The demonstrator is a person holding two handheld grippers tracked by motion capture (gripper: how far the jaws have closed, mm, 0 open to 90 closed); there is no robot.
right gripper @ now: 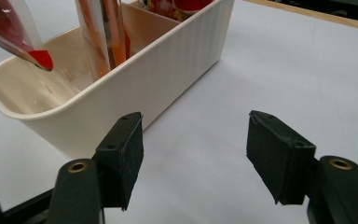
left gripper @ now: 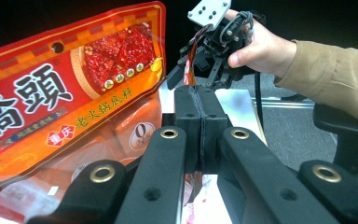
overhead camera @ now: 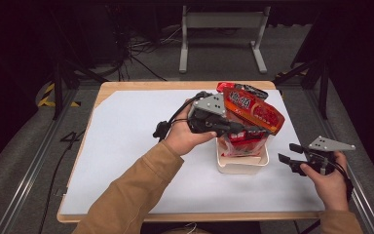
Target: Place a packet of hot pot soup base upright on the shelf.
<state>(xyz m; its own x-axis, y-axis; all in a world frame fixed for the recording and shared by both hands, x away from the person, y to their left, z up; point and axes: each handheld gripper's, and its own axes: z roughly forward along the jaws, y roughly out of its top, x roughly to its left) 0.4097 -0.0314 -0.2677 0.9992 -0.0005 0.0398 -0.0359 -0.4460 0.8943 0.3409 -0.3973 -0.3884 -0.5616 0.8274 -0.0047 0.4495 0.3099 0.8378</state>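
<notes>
So the left gripper [overhead camera: 241, 129] has its fingers clenched on the edge of a big red snack pouch [overhead camera: 253, 111], holding it tilted over the cream bin [overhead camera: 242, 163] sitting right of center on the white-covered table [overhead camera: 126, 146]. More packets [right gripper: 107, 32] stand inside the bin. The right gripper [overhead camera: 288, 153] hangs just right of the bin, fingers spread wide and released, grasping nothing.

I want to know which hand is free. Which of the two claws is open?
The right claw, beside the cream ribbed plastic bin, is open and empty. The left claw is shut on the red printed pouch.
</notes>
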